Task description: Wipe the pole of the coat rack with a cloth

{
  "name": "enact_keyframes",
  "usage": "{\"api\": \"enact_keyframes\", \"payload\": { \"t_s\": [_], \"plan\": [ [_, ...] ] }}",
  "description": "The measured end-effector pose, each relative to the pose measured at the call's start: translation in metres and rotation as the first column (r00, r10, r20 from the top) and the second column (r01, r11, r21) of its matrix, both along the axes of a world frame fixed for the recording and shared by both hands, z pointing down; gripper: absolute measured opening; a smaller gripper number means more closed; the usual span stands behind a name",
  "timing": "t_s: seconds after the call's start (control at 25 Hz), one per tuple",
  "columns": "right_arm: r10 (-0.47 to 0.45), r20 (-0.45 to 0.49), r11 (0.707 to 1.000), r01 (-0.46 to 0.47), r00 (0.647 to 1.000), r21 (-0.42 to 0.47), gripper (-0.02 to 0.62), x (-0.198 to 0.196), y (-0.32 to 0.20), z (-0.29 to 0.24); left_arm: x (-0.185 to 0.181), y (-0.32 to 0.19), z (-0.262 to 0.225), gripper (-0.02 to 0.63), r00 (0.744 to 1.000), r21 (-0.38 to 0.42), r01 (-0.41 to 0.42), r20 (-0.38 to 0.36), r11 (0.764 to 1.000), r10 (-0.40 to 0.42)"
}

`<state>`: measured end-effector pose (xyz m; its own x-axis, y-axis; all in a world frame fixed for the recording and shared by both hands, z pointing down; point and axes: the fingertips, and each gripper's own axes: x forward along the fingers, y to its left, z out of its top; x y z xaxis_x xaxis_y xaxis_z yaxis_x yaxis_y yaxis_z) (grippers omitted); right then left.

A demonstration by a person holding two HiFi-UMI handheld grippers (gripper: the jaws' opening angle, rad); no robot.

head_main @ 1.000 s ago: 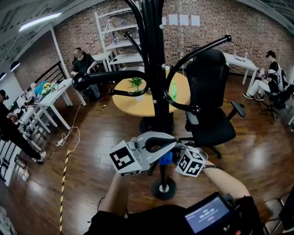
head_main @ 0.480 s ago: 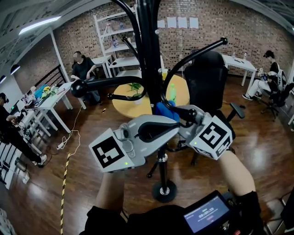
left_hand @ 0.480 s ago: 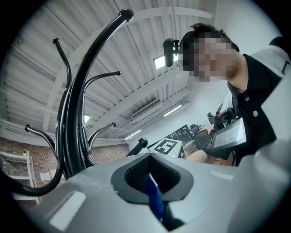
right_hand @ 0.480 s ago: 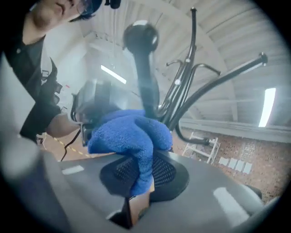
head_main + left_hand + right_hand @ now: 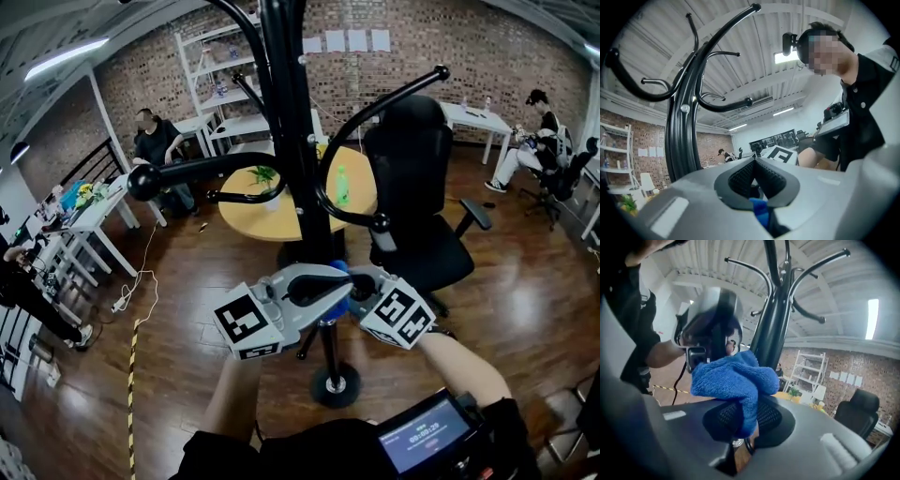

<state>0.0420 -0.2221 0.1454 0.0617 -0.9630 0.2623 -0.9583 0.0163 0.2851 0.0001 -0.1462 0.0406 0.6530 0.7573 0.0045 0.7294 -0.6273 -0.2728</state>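
The blue cloth [image 5: 733,376] is bunched into a thick wad and pinched between the jaws of the right gripper [image 5: 743,414], which are closed on its lower fold while most of it bulges out above them. In the head view the cloth [image 5: 339,270] shows as a small blue patch at centre frame, right against the black pole [image 5: 291,141] of the coat rack, low on its length and above the round base [image 5: 335,384]. Whether it presses on the metal cannot be told.

The left gripper [image 5: 754,176] sits just left of the pole, its pads meeting at the tips. A scrap of blue shows at the near end of the slot between them, but a grip on it cannot be confirmed. The two grippers crowd together around the pole, their marker cubes turned outward to lower left and lower right.

The rack's curved hooks spread across the upper frame. Behind it stand a round wooden table [image 5: 253,211] with a potted plant [image 5: 265,175] and a green bottle [image 5: 342,185], and to the right a black office chair [image 5: 417,206]. White shelving [image 5: 220,75] lines the brick wall at top.
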Motion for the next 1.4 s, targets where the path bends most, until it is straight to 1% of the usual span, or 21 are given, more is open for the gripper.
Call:
{"api": "enact_keyframes", "payload": {
  "t_s": [0.08,0.16,0.24,0.28,0.36,0.48,0.56,0.64,0.72,0.76,0.84,0.92,1.0,1.08,1.16,1.28,1.4],
  "plan": [
    [0.018,0.002,0.996,-0.017,1.0,-0.089,0.051,0.0,-0.001,0.037,0.005,-0.003,0.012,0.005,1.0,0.002,0.005,0.016,1.0,-0.005],
    [0.037,0.005,0.986,-0.036,0.999,-0.165,0.05,0.001,-0.002,0.07,0.011,-0.007,0.022,0.005,0.999,0.003,0.019,0.034,1.0,-0.019],
    [0.051,0.009,0.975,-0.048,0.999,-0.217,0.05,0.0,-0.003,0.092,0.012,-0.007,0.029,0.004,0.999,-0.001,0.015,0.046,1.0,-0.015],
    [0.055,0.011,0.973,-0.051,0.998,-0.225,0.051,-0.001,-0.003,0.095,0.01,-0.007,0.03,0.003,0.999,-0.002,0.006,0.048,1.0,-0.006],
    [0.066,0.022,0.979,-0.061,0.998,-0.193,0.051,-0.001,0.002,0.084,0.006,-0.003,0.028,0.003,0.999,0.001,-0.012,0.046,1.0,0.012],
    [0.069,0.007,0.996,-0.068,0.998,-0.06,0.051,0.006,0.014,0.028,0.004,0.006,0.015,0.004,1.0,0.021,-0.02,0.022,1.0,0.019],
    [0.06,-0.042,0.998,-0.059,0.997,0.028,0.051,0.009,0.021,-0.017,0.004,0.012,0.006,0.005,1.0,0.054,-0.012,-0.002,0.998,0.012],
    [0.055,-0.116,0.995,-0.046,0.992,0.084,0.049,0.013,0.027,-0.06,0.002,0.02,-0.008,0.005,1.0,0.072,-0.011,-0.02,0.997,0.012],
    [0.027,-0.175,0.994,-0.007,0.984,0.112,0.051,0.018,0.031,-0.096,0.004,0.028,-0.024,0.005,1.0,0.07,0.011,-0.026,0.997,-0.01],
    [-0.001,-0.2,0.993,0.024,0.98,0.113,0.051,0.022,0.032,-0.11,0.008,0.033,-0.03,0.005,0.999,0.066,0.036,-0.027,0.997,-0.034],
    [-0.058,-0.252,0.991,0.086,0.966,0.102,0.051,0.036,0.038,-0.127,0.026,0.046,-0.039,0.003,0.995,0.058,0.099,-0.028,0.993,-0.098],
    [-0.122,-0.286,0.982,0.157,0.95,0.102,0.05,0.051,0.045,-0.136,0.048,0.06,-0.045,0.005,0.986,0.056,0.16,-0.046,0.985,-0.158],
    [-0.214,-0.299,0.959,0.258,0.93,0.116,0.051,0.055,0.041,-0.143,0.064,0.061,-0.053,0.005,0.967,0.034,0.245,-0.075,0.969,-0.242],
    [-0.309,-0.309,0.928,0.356,0.899,0.108,0.051,0.051,0.031,-0.149,0.071,0.054,-0.061,0.005,0.931,0.01,0.354,-0.101,0.935,-0.352],
    [-0.377,-0.303,0.9,0.423,0.875,0.103,0.05,0.046,0.023,-0.152,0.074,0.049,-0.064,0.005,0.892,-0.009,0.438,-0.121,0.899,-0.436],
    [-0.437,-0.288,0.867,0.485,0.852,0.116,0.051,0.04,0.015,-0.149,0.079,0.044,-0.063,0.005,0.854,-0.003,0.51,-0.124,0.86,-0.506],
    [-0.477,-0.265,0.85,0.517,0.838,0.105,0.049,0.04,0.009,-0.137,0.08,0.037,-0.059,0.005,0.825,-0.012,0.556,-0.118,0.831,-0.553]
  ]
}}
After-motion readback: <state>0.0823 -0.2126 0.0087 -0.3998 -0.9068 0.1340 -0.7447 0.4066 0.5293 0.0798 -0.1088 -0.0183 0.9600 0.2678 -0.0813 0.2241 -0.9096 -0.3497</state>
